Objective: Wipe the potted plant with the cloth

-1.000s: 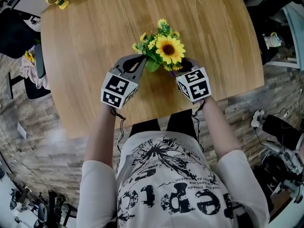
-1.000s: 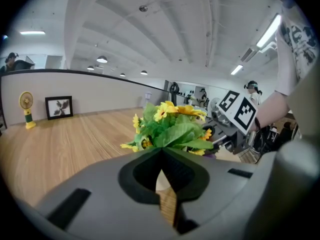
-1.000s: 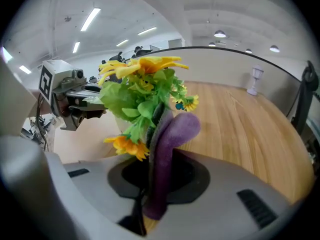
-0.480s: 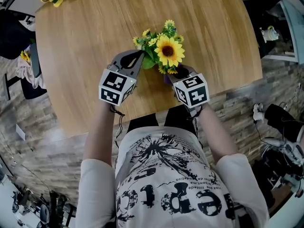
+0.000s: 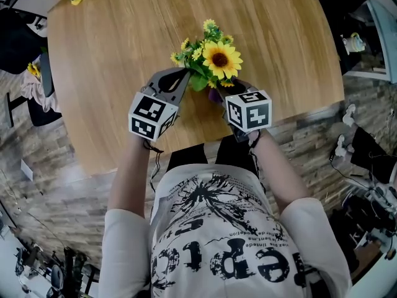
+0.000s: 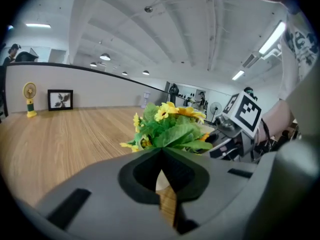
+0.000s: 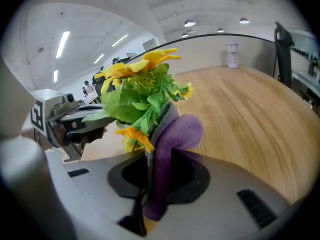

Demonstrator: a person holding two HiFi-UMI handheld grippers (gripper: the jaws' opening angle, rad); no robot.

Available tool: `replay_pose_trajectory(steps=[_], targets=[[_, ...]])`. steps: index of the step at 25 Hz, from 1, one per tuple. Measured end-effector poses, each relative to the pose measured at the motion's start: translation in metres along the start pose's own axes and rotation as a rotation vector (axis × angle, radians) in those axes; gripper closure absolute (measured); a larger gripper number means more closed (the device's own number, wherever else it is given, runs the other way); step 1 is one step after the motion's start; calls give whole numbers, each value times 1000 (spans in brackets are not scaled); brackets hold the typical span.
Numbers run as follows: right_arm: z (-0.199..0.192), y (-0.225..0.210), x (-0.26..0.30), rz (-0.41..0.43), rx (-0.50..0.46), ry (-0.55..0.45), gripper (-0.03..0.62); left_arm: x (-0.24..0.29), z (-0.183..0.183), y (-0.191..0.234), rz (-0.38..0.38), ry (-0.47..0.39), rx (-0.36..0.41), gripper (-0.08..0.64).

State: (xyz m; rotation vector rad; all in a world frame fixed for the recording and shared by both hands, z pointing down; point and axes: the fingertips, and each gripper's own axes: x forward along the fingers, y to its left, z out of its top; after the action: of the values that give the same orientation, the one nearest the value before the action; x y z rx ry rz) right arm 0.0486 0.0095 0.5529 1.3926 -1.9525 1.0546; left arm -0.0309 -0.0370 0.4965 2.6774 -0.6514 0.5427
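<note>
Right gripper (image 7: 150, 156) clamps purple cloth (image 7: 172, 134), potted plant (image 5: 211, 61) touching at 11 o'clock (left gripper (image 6: 161, 154) pinched empty, plant at 2 o'clock)

One bench (image 5: 124, 54) carries one potted plant (image 5: 208, 67) close to its near edge. The plant has one large sunflower (image 5: 221, 59) and several smaller yellow blooms, too crowded to count exactly. There is one purple cloth (image 7: 172, 144). There are two grippers, the left gripper (image 6: 161, 153) and the right gripper (image 7: 149, 159), and two marker cubes (image 5: 151, 115), one on each. Along the bench's far edge stand one yellow fan (image 6: 29, 99) and one framed picture (image 6: 60, 99).
</note>
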Motion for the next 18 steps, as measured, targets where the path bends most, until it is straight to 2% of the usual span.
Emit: replay_pose_trajectory(steps=[4,9,13,18], targets=[[4,1,2,-4,40,-22,518,-3,-2,-8,2,-15,-42,557],[-1,9,4,23,59,-7,518,0,-3,-9,14,-22,-45,557],[-9,34,6,108,69,25,520,-2,-2,-9,6,-37,-75,558],[-18,71,13,185,3,68,518,-3,-1,-10,-5,-41,-72,558]])
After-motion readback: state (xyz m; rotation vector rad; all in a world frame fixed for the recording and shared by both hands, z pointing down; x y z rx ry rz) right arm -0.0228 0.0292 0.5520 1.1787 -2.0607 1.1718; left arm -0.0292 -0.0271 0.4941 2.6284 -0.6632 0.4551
